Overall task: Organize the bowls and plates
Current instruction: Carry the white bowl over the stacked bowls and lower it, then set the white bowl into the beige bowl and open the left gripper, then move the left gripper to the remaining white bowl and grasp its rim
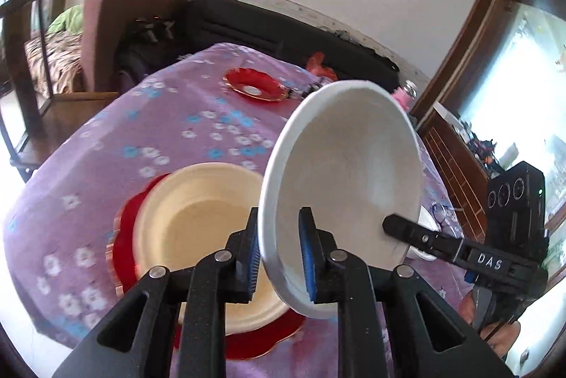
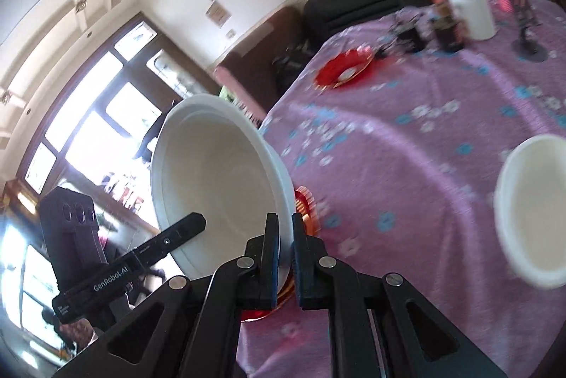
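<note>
Both wrist cams close, angled down, sharing white bowl [image 1: 346, 173], table [image 1: 106, 166]

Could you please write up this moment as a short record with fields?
held item: white bowl, tilted above the table
left gripper: shut on the white bowl's rim
right gripper: shut on another part of the same rim
below: cream bowl sitting on a red plate
farther off: small red plate
</note>
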`<state>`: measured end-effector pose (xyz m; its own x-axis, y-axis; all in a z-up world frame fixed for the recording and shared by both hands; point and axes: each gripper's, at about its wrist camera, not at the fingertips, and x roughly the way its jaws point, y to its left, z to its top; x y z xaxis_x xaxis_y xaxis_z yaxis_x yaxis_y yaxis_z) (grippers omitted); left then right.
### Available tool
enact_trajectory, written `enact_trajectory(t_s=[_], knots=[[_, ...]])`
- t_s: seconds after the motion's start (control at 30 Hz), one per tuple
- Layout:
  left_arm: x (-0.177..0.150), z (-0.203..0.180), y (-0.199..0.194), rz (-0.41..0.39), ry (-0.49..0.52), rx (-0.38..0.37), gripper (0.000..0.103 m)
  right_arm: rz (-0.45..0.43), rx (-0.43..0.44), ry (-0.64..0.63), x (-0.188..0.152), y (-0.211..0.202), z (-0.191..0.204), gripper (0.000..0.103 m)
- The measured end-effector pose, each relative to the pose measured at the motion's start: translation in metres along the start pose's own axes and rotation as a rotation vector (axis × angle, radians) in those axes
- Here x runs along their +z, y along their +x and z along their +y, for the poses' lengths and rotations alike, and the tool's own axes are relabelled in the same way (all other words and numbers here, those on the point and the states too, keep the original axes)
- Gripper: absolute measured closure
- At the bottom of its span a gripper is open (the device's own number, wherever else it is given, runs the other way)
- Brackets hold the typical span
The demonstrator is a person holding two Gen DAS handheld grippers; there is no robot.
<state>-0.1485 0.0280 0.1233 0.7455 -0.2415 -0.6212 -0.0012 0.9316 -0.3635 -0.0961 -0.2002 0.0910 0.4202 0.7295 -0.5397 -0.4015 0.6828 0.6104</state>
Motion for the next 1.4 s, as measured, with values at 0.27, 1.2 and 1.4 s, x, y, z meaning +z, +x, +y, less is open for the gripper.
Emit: enact_trajectory(t_s=[0.27,1.2,1.4], knots=[[-0.012,0.042,-0.007,0.038,-0.067,0.01,0.085,0.109,0.038,0.03,-0.016,0.04,0.014,0.092],[-0.01,0.07,-0.014,-0.022,-0.12,0.1,0.058,0.046,0.032,0.089,-0.01,0.043,-0.003,0.053],[-0.002,0.052,-0.032,-0.114,-0.064,0.172,0.055,-0.04,0.029,0.114,-0.005,0.003,-0.026,0.052]])
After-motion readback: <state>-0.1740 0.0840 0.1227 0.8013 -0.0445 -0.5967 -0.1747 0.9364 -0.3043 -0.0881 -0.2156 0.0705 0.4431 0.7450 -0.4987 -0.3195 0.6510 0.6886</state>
